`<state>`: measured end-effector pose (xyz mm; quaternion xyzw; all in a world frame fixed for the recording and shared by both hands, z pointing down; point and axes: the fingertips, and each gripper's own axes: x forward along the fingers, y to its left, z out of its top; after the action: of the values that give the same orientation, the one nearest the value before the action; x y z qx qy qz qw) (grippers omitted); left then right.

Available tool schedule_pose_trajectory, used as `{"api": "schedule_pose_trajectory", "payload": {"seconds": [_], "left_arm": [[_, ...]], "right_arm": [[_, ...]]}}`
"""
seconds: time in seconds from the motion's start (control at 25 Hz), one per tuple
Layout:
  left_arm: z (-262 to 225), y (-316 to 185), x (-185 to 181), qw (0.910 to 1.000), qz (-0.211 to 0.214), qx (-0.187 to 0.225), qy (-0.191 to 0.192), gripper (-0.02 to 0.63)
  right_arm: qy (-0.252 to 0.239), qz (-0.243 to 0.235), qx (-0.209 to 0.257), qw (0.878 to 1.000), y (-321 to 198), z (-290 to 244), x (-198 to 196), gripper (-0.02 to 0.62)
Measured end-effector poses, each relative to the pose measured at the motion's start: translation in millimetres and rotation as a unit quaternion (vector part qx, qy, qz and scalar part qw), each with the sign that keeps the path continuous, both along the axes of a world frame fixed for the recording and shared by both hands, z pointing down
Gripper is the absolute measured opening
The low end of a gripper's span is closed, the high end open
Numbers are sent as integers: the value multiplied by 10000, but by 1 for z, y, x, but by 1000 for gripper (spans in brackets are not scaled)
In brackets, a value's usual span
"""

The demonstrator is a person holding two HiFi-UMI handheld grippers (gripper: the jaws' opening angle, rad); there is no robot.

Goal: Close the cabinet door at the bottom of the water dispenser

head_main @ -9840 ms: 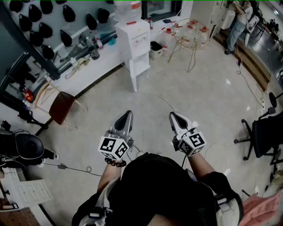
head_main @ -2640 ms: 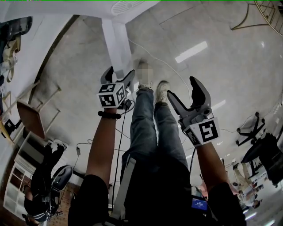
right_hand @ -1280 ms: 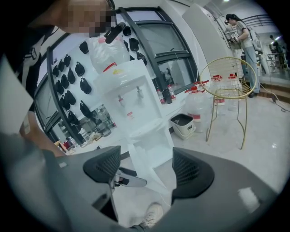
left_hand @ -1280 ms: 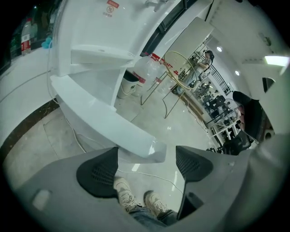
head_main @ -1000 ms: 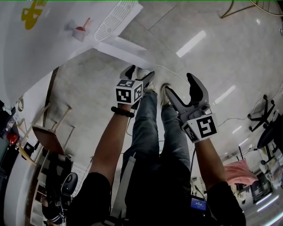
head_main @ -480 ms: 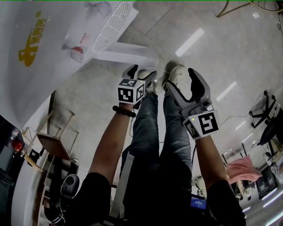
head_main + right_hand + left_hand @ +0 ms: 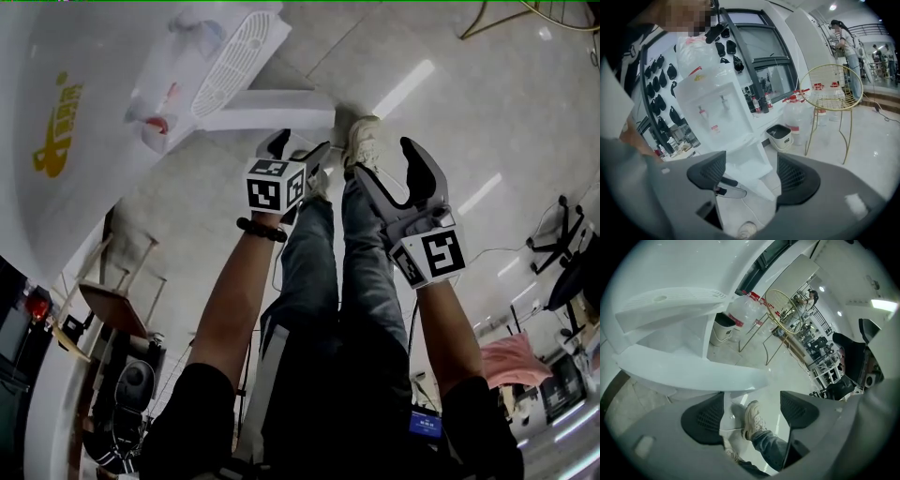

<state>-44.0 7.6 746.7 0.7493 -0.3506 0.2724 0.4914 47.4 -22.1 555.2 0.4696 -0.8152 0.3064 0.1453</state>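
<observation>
Much of dispenser (image 7: 94,112) is cropped at 10 o'clock. Open door (image 7: 272,101) is seen at 12, just beyond left gripper (image 7: 298,153); right gripper (image 7: 389,169) is held alongside. Both jaw pairs are spread, empty.

Count: one water dispenser (image 7: 715,112) with one cabinet door (image 7: 281,98), two taps (image 7: 702,111) and one bottle (image 7: 696,54) on top, one left tool (image 7: 298,150), one right tool (image 7: 382,161), one wire chair (image 7: 830,91), one bin (image 7: 780,133), one wooden chair (image 7: 111,305), two shoes (image 7: 361,141).
</observation>
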Motion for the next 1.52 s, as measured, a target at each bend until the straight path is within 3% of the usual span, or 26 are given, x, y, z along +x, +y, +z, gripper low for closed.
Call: {"api": "schedule_pose_trajectory", "payload": {"seconds": [0.64, 1.52], "left_arm": [[4, -50, 9, 9993, -307, 60, -227, 388], [6, -102, 1, 9930, -1075, 65, -481, 387]], "right_arm": [[-184, -461, 10, 9988, -57, 10, 14, 322], [-316, -1050, -289, 9936, -106, 36, 21, 310]]}}
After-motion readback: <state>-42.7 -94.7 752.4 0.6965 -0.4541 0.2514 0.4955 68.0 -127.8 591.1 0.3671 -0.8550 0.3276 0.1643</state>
